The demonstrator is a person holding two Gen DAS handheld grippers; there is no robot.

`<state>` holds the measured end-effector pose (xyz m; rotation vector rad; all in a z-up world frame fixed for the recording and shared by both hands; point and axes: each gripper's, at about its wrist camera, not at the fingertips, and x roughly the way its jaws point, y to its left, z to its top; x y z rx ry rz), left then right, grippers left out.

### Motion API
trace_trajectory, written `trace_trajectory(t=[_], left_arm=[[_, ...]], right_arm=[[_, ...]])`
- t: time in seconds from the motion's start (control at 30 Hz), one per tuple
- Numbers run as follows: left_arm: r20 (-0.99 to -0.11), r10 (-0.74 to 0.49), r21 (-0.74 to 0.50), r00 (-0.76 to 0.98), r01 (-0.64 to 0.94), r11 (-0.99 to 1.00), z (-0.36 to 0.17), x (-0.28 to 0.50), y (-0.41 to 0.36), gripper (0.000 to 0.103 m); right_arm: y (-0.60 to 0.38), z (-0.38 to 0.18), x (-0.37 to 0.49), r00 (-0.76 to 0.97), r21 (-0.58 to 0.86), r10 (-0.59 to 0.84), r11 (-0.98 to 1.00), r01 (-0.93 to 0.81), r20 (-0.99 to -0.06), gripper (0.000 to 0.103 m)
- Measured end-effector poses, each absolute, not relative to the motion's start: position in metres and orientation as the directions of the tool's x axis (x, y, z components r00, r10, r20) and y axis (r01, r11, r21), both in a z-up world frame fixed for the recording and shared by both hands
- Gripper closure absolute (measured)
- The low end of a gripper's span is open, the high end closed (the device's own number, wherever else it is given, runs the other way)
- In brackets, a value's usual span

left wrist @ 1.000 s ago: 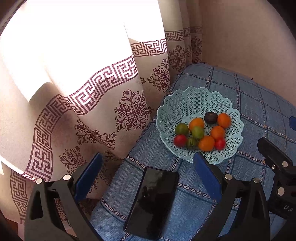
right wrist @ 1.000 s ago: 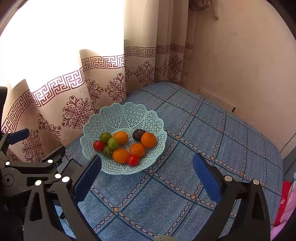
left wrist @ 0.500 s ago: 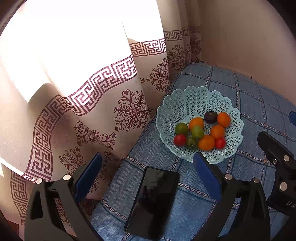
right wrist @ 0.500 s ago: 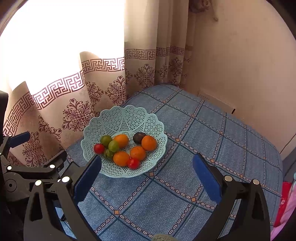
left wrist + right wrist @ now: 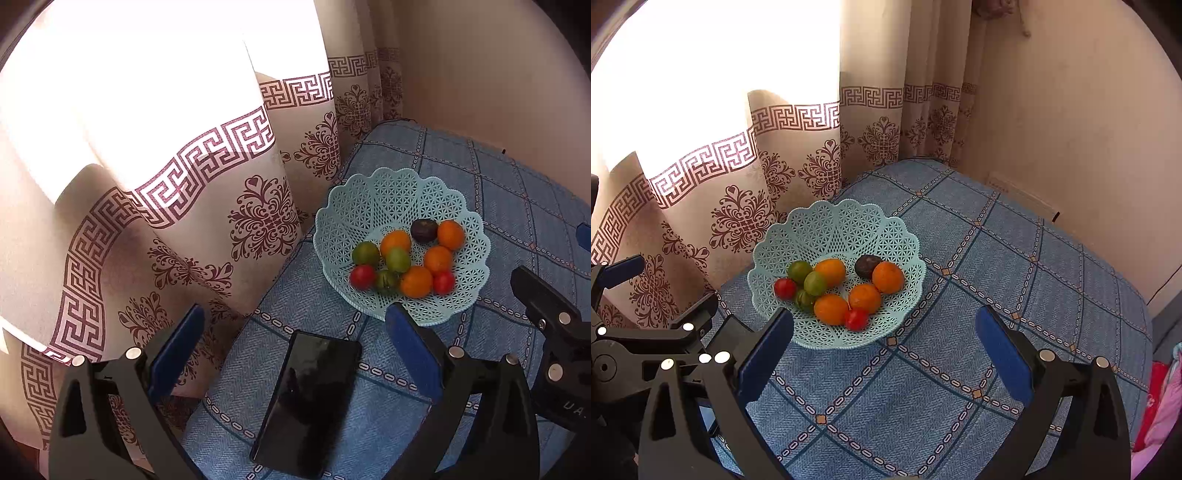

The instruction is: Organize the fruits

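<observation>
A pale blue lattice basket (image 5: 391, 199) (image 5: 834, 221) sits on the blue checked cloth and holds several fruits: orange ones (image 5: 830, 308), green ones (image 5: 815, 283), two small red ones (image 5: 856, 319) and a dark one (image 5: 867, 266). My left gripper (image 5: 295, 347) hangs open above the cloth, short of the basket, with nothing between its fingers. My right gripper (image 5: 882, 350) is open too, above the cloth just in front of the basket. The left gripper's body (image 5: 646, 347) shows at the right wrist view's left edge.
A black phone (image 5: 306, 410) lies flat on the cloth between my left gripper's fingers. Patterned curtains (image 5: 221, 155) hang along the bed's left side and a beige wall (image 5: 1071, 129) closes the far right. Pink fabric (image 5: 1160, 406) lies off the cloth's right edge.
Both grippers drifted slightly; the basket sits a little higher in the right wrist view and barely shifts in the left. Both stay open.
</observation>
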<state>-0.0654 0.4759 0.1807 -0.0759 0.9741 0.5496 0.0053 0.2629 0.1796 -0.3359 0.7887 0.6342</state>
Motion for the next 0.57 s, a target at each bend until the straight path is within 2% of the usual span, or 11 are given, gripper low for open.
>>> trace_trajectory(t=[0.1,0.3,0.57], left_arm=[[-0.802,0.406,0.178,0.438,-0.473,0.863,0.18,-0.065,0.476,0.003],[-0.806,0.398,0.178,0.438,-0.462,0.869,0.178,-0.062,0.475,0.003],[-0.826,0.358,0.165,0.436,-0.42,0.892,0.171,-0.054,0.458,0.003]], right_arm=[[0.261,0.177,0.006,0.513,-0.018,0.413,0.765,-0.644,-0.753,0.005],[0.258,0.173,0.005,0.531,-0.051,0.379,0.777,-0.628,-0.758,0.005],[0.226,0.153,0.024,0.455,-0.016,0.257,0.857,-0.515,-0.853,0.005]])
